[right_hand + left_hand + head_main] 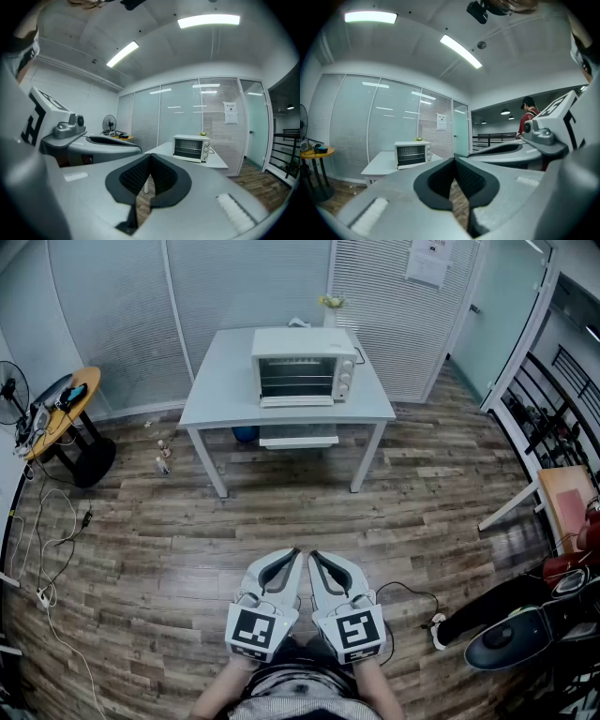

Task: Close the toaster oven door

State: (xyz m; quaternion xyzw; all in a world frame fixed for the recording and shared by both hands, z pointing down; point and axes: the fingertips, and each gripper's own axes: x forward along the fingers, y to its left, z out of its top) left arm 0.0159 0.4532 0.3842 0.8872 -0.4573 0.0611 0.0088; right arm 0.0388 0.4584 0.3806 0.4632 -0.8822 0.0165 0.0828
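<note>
Toaster oven (302, 367) sits on the worktop (223, 381). Left gripper (294, 553) and right gripper (315, 557) hover side by side, well apart from the oven, both pinched closed on nothing.

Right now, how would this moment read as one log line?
left gripper: shut, empty | right gripper: shut, empty | toaster oven: on table, far off | task: not started

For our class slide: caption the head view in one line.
Left gripper and right gripper, both shut, face a distant toaster oven on a table.
</note>
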